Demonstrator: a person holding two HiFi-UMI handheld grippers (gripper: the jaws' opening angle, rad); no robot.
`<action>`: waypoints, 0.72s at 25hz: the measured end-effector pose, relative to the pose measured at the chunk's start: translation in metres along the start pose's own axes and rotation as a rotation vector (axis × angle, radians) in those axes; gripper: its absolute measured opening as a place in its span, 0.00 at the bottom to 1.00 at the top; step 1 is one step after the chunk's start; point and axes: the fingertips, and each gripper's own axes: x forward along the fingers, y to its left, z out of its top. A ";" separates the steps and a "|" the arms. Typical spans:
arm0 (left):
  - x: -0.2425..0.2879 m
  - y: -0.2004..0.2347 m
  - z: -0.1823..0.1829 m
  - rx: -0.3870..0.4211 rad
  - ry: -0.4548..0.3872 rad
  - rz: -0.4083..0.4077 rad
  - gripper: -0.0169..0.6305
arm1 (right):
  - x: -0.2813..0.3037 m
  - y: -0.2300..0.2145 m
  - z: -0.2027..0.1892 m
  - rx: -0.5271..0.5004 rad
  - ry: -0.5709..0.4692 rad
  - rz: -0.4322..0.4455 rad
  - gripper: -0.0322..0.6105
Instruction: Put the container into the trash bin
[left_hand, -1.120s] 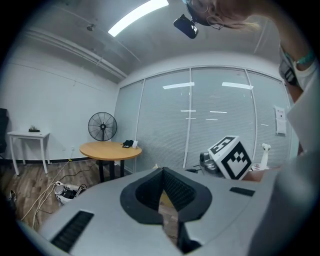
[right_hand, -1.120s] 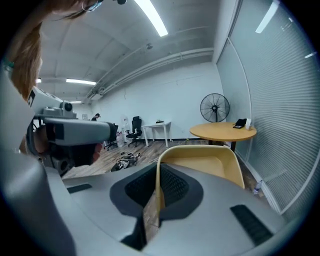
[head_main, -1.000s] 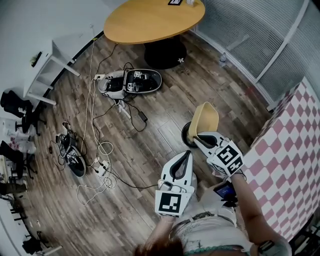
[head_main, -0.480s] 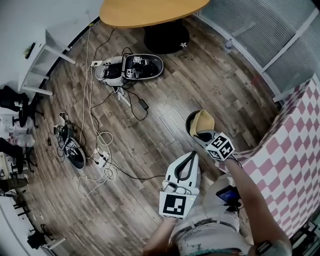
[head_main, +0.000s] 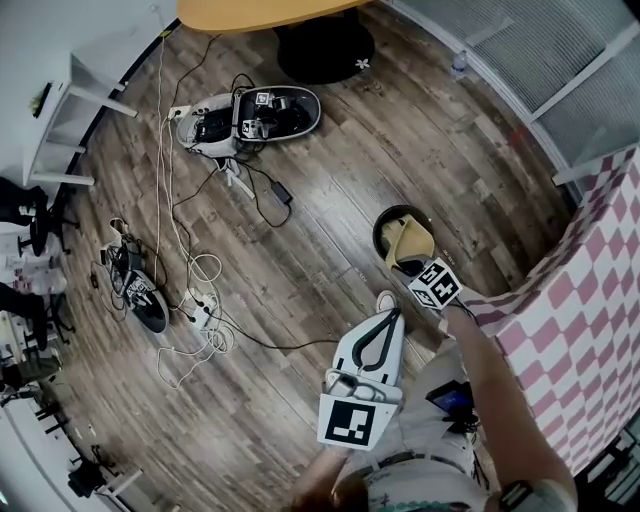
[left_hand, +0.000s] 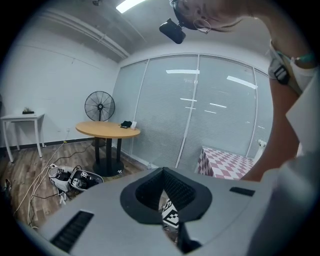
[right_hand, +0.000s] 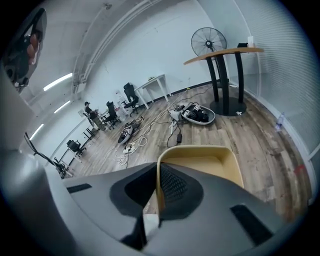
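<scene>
While clamping right gripper (head_main: 412, 264) jaws on container (head_main: 408, 240) wall, holding it tilted over bin (head_main: 379, 234) mouth. Hovering left gripper (head_main: 388, 316) nearby above floor (head_main: 300, 150), jaws pressed together, empty.

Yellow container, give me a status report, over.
Right gripper shut on wall of pale yellow plastic container. Left gripper shut, empty. Container at mouth of round black trash bin, not released. Nothing blocking the bin.

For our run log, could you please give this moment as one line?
right gripper: shut on container | container: over trash bin | left gripper: shut, empty
</scene>
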 end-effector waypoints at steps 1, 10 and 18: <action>0.000 0.001 -0.002 0.000 0.006 -0.001 0.04 | 0.003 -0.002 -0.004 0.001 0.010 0.002 0.06; 0.000 0.017 -0.017 -0.026 0.048 0.019 0.04 | 0.026 -0.011 -0.019 -0.042 0.105 0.024 0.06; 0.002 0.033 -0.028 -0.066 0.072 0.047 0.04 | 0.043 -0.041 -0.030 -0.088 0.176 -0.080 0.17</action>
